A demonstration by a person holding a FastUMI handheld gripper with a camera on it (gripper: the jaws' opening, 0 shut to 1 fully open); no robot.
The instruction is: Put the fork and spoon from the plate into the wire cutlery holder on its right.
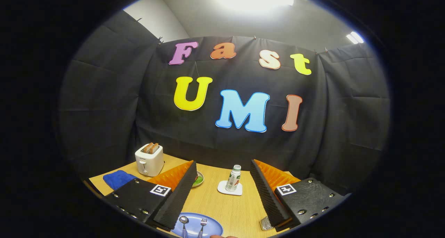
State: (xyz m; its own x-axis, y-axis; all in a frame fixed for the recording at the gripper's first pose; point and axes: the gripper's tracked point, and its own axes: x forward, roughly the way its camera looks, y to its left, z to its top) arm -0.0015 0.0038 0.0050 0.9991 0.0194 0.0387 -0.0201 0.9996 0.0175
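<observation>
One booth wall of black cloth, creased and pinned along its top edge, wraps round the back and both sides of the scene; above it runs a pale ceiling with two lights, one large and glaring, one small strip off to the right. One desk with a light wood grain carries everything else.

One gripper hangs above the desk, its two ridged, wedge-shaped fingers spread wide apart with nothing between them but bare desk; each finger mount bears one square printed marker.

One white toaster, rounded and glossy, stands far back on the left with two brown slices in its slots. One blue cloth lies folded just in front of it. One round blue plate sits just below the left finger, holding one spoon and one fork, both shiny metal, lying side by side, spoon on the left. One wire holder peeps out beside the right finger, right of the plate, mostly hidden. One small bottle with a pale cap stands upright on one white square coaster, beyond the fingers. One small dish shows partly behind the left finger.
</observation>
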